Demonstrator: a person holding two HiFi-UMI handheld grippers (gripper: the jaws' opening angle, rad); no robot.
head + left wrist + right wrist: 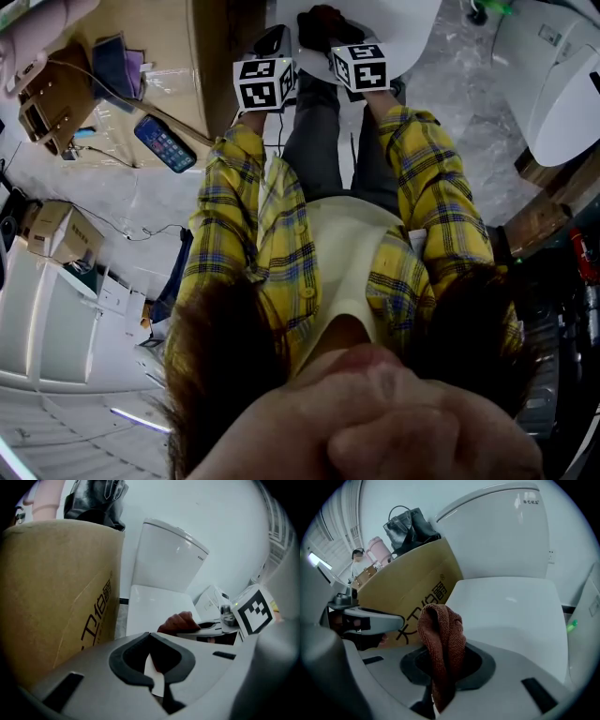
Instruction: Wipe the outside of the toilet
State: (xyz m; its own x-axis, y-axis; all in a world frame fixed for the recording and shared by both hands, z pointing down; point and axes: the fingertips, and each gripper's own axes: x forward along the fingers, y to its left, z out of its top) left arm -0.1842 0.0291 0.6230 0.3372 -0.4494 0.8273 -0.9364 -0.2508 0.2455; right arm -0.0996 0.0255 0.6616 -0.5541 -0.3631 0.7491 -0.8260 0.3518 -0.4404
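Right gripper (443,679) clamps a crumpled brown cloth (440,634) before the white toilet (506,606).

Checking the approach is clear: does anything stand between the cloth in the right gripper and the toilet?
Nothing visible does. The brown cloth, clamped in the right gripper, faces the toilet lid openly; the cardboard box stands beside it, to the left.
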